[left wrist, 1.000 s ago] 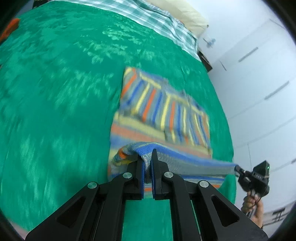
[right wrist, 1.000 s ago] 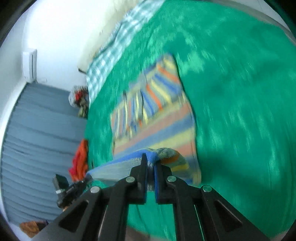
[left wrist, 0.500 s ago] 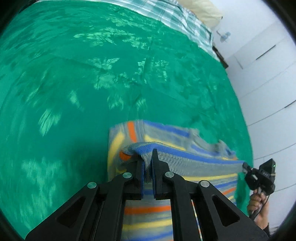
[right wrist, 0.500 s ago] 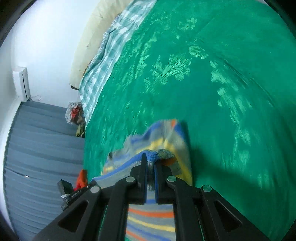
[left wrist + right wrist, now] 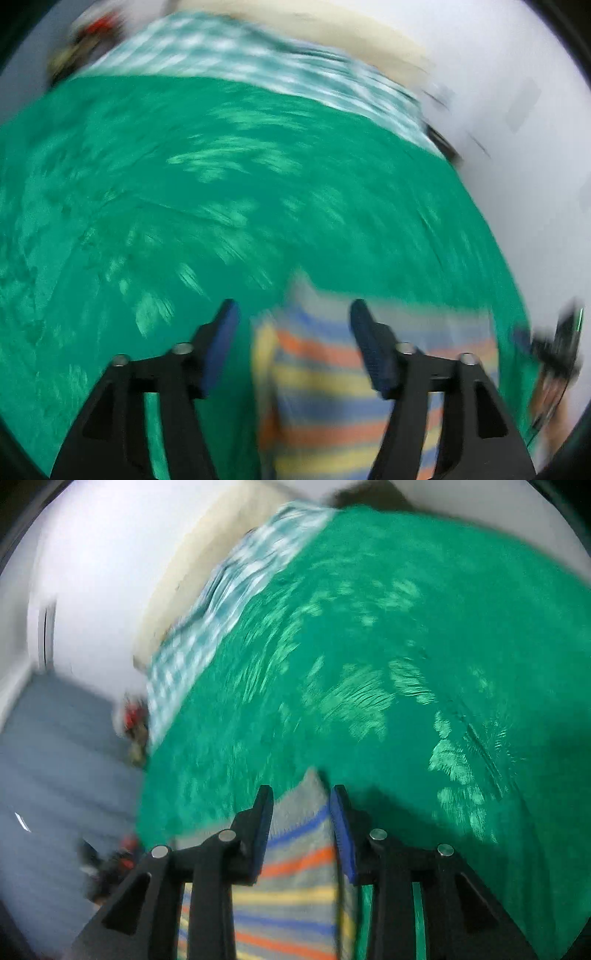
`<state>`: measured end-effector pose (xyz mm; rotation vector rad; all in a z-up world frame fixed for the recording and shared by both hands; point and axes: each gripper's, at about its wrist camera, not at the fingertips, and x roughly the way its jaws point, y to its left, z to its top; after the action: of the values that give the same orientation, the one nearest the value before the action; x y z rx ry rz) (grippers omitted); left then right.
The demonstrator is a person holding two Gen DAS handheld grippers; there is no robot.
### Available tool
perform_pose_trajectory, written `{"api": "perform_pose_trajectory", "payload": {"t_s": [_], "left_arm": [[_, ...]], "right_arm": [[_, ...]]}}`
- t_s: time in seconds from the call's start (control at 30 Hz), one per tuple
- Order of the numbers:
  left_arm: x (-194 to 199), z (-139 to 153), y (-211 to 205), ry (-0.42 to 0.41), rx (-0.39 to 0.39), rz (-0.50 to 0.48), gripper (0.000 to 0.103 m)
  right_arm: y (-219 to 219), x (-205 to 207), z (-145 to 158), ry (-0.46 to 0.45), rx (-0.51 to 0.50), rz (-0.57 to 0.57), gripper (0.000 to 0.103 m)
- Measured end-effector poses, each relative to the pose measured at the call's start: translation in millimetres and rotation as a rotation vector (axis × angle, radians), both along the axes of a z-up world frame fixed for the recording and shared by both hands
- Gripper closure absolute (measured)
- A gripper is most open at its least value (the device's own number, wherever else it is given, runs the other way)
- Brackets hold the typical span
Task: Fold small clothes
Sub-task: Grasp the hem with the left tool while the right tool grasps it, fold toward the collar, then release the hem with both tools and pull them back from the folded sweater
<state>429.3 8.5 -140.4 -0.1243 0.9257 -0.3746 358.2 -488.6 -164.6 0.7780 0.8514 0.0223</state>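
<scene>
A small striped garment (image 5: pixel 317 369) in blue, orange, yellow and grey lies folded on the green bedspread (image 5: pixel 221 206). My left gripper (image 5: pixel 293 317) hovers over its far left corner, jaws opening wide, and the cloth lies loose below them. In the right wrist view the same striped garment (image 5: pixel 299 856) lies beneath my right gripper (image 5: pixel 301 805), whose jaws are opening with the cloth's edge between the blue pads but not pinched. The right gripper (image 5: pixel 554 347) shows blurred at the right edge of the left wrist view. Both views are motion-blurred.
A green-and-white checked sheet (image 5: pixel 258 62) and a cream pillow (image 5: pixel 332 33) lie at the far end of the bed. A white wall (image 5: pixel 517 92) runs along the right. Grey curtains (image 5: pixel 55 757) and red clothing (image 5: pixel 135 716) lie past the bed's left side.
Both grippers carried the garment's near edge forward over the rest, folding it, then let go and opened. The cloth now lies flat under them.
</scene>
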Motion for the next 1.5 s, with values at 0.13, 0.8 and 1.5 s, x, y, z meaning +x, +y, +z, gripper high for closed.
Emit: {"api": "perform_pose_trajectory", "payload": {"t_s": [0.13,0.8,1.5], "left_arm": [[-90.2,-32.0,-35.5,-0.044,0.143,-0.228,0.031],[-173.7,-62.9,30.1,0.043,0.381,-0.028,0.039],[-295.2,-101.3,-48.1,-0.009,0.297,-0.047,0.001]], "right_arm": [[74.5,-33.5,15.3,0.014,-0.217,0.283,0.069],[119.1,-159.8,-29.5,0.227,-0.534,0.373,0.076],[215.4,-258.6,-53.3,0.130,-0.698,0.268,0.023]]}}
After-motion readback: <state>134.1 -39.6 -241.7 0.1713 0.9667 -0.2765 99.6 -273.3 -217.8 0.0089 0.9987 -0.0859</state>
